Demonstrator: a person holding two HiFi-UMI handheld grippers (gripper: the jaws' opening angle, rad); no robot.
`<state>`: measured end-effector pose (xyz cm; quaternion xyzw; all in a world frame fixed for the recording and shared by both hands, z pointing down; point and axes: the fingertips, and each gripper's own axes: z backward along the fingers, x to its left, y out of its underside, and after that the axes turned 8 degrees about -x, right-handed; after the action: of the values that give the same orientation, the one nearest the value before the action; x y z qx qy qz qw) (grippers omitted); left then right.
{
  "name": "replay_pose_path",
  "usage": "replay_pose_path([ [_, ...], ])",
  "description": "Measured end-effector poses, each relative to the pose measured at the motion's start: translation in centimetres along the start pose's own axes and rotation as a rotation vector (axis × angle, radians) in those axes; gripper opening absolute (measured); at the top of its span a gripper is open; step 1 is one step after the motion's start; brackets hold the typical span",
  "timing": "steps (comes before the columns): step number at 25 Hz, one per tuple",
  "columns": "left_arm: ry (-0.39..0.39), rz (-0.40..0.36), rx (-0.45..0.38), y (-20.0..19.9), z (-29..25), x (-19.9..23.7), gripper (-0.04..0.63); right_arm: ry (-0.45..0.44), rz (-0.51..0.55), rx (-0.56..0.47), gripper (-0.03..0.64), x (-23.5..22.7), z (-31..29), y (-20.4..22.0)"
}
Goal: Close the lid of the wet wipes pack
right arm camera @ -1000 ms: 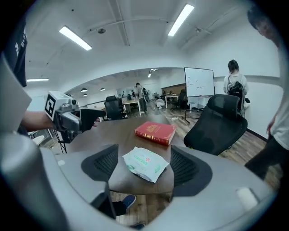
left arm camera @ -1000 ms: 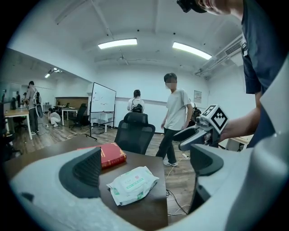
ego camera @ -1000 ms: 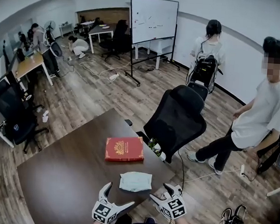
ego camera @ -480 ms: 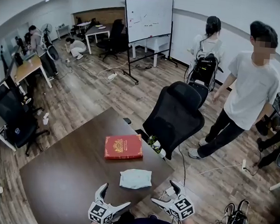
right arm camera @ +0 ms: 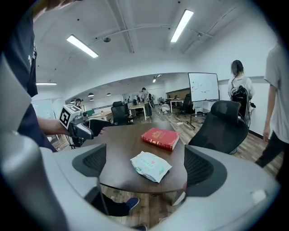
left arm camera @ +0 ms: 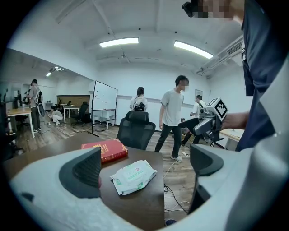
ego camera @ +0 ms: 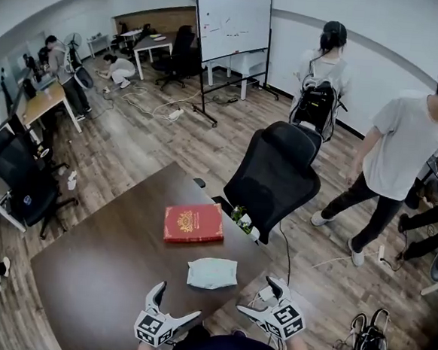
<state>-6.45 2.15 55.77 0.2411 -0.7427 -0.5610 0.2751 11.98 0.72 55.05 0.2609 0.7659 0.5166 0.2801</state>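
The wipes pack [ego camera: 212, 273] lay on the table [ego camera: 98, 267], near the book [ego camera: 194, 223]. The left gripper [ego camera: 179, 302] stood released and empty. The right gripper [ego camera: 257, 296] had just been opening its jaws, with nothing between them.

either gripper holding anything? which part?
Nothing held: left gripper open; right gripper empty, its jaws have just been opening; wet wipes pack lies free on the table.
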Motion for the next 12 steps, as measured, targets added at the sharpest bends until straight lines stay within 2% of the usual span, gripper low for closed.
replay_pose_path([
  [12,0.009,0.021,0.010,0.91,-0.34,-0.77,0.600,0.001,0.019,-0.015,0.549,-0.17,0.20,-0.47],
])
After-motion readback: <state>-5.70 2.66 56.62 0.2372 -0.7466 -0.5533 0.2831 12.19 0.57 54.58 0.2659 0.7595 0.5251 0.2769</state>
